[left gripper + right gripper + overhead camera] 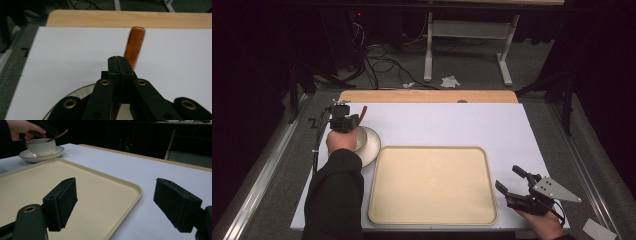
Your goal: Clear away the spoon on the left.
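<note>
Nearest, the right gripper (512, 186) sits at the table's near right edge, jaws spread wide with nothing between them, just off the right rim of the beige tray (377, 200). Probably parked there, waiting; the right gripper view looks across the empty tray (125, 195) toward the cup. The tray lies flat in the middle of the white table sheet (452, 125), nothing on it, likely the landing place for the crockery.

Farther left, the left gripper (347, 121) is over the white cup (360, 139), which stands on its saucer (373, 145) just off the tray's far left corner, not on it. Jaws are pressed together on a wooden spoon handle (134, 45); the left gripper view shows the handle sticking up and forward past the closed tips, slightly tilted right. From the right gripper view the spoon (58, 135) leans out of the cup (41, 147), bowl end down inside, hand (22, 128) above it. The high grip on the handle keeps the jaws clear of the cup rim. Judgement: spoon being lifted out or stirred, cannot tell which. Cup contents not visible.

Beyond, a bare wood table edge (427, 96), then floor cables and a stand leg.
</note>
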A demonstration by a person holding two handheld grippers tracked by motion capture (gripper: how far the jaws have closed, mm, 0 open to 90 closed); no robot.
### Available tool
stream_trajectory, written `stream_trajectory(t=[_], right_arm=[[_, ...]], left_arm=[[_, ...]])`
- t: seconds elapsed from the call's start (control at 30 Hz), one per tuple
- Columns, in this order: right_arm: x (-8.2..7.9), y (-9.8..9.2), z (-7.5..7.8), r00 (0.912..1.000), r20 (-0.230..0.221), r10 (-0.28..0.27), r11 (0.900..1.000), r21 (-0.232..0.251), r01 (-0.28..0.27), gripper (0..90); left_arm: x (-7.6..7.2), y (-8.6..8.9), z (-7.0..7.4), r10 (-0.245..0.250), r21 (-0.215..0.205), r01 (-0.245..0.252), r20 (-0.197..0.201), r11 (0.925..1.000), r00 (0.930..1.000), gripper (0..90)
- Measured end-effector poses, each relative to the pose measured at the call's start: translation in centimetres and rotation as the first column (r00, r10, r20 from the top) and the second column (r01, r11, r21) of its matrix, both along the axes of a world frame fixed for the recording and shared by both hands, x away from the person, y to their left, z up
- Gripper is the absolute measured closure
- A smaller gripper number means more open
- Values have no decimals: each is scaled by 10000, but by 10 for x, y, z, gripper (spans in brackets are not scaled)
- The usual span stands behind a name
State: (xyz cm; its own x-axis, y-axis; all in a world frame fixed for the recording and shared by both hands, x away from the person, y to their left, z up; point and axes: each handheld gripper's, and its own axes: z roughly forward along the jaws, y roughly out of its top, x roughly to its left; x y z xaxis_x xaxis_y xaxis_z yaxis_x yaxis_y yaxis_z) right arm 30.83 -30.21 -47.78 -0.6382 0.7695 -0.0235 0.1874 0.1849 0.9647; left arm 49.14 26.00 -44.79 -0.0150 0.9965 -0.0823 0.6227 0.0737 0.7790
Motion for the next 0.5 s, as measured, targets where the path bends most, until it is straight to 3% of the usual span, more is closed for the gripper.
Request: stream_trajectory(t=[0.17, 0.43, 0.5], right_arm=[[-1, -2, 0, 9999, -84, -81, 9999, 98, 82, 203], [-1, 0, 1, 10000, -60, -2, 9999, 146, 3, 203], [0, 0, 0, 9999, -105, 1, 9999, 136, 1, 203]], left_arm=[[1, -3, 0, -272, -277, 268, -141, 9993, 9995, 900], [3, 1, -1, -420, -231, 414, -290, 9989, 9987, 900], [6, 1, -4, -883, -436, 859, -565, 9954, 9945, 900]])
